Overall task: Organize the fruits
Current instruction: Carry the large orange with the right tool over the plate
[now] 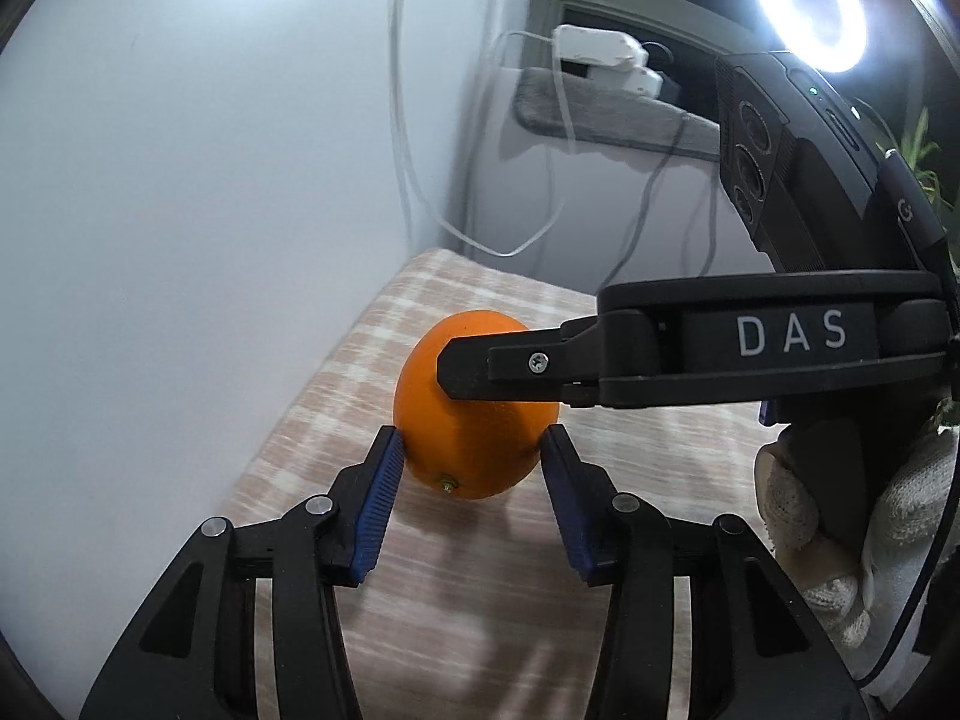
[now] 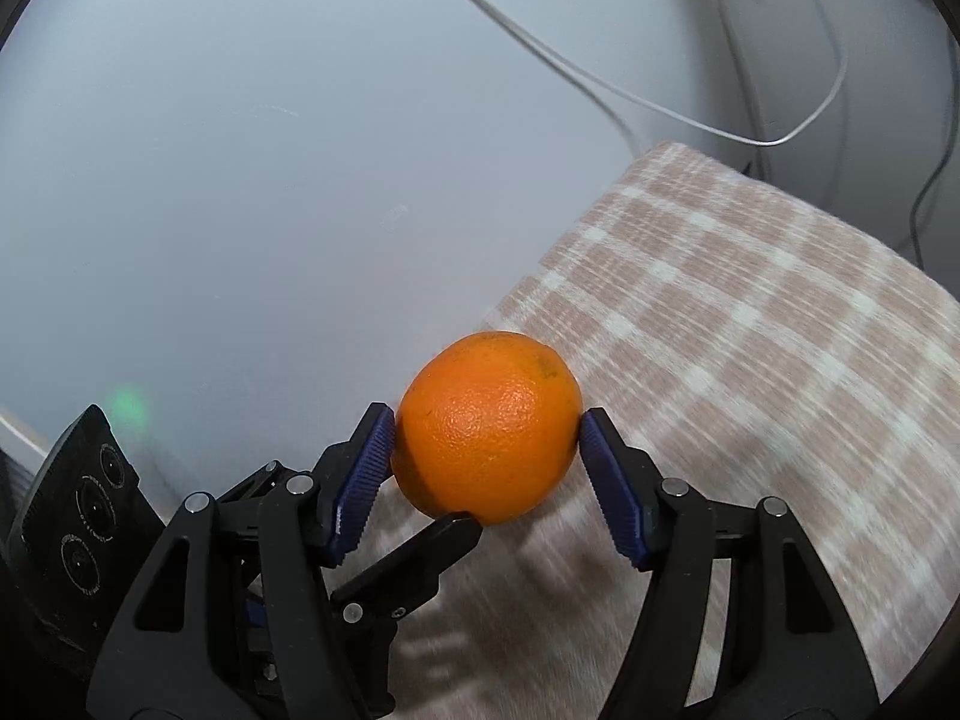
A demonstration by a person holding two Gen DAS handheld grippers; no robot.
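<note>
Blue fingers [image 1: 384,483] of the left gripper [image 1: 474,468] press on the orange [image 1: 474,420] from both sides, clamped on its lower half. In this left view, the right gripper's black finger [image 1: 510,369] lies across the fruit from 3 o'clock. A gloved hand [image 1: 840,528] holds that tool at 4 o'clock. The checked cloth on the desk [image 1: 480,600] is below.

From the right view, the right gripper [image 2: 486,450] also has its fingers clamped on the orange [image 2: 487,426], one pad at 9 o'clock, one at 3 o'clock. A black finger [image 2: 420,558] of the left gripper touches the fruit at 6 o'clock.

Both tools pinch one round fruit. I think if they pull different ways, it could pop out and roll off the desk [image 2: 750,330].
</note>
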